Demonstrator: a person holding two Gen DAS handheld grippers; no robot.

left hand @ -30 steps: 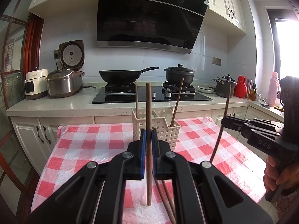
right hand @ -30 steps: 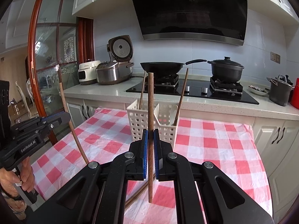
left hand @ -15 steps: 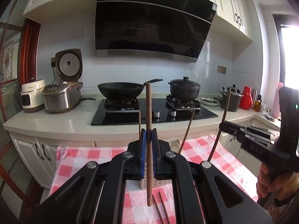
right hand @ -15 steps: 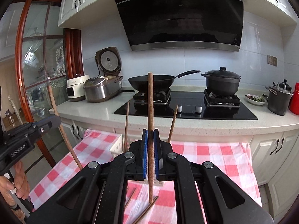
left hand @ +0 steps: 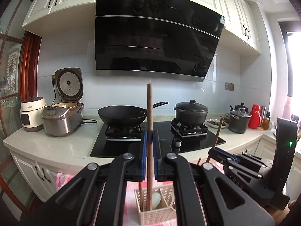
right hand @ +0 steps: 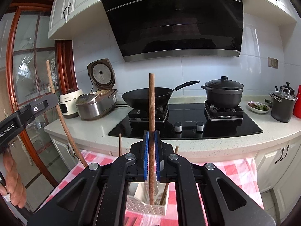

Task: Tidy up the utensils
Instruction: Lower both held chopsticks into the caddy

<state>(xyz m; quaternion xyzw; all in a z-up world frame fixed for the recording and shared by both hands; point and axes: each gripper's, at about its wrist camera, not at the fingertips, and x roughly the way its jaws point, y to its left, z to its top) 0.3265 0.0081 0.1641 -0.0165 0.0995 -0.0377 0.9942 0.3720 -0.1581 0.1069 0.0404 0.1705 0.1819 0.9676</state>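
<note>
Wooden chopstick [left hand: 150, 113] pinched upright in each hand-held gripper [left hand: 150, 141], person's fingers [right hand: 13, 184] only in right view

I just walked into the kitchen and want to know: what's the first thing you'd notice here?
Right up front, each gripper pinches a brown wooden chopstick standing upright: the left gripper holds one chopstick, the right gripper another. Below them a white slotted utensil basket sits on the red-checked tablecloth. Behind, a black wok rests on the stove under a big black range hood.
</note>
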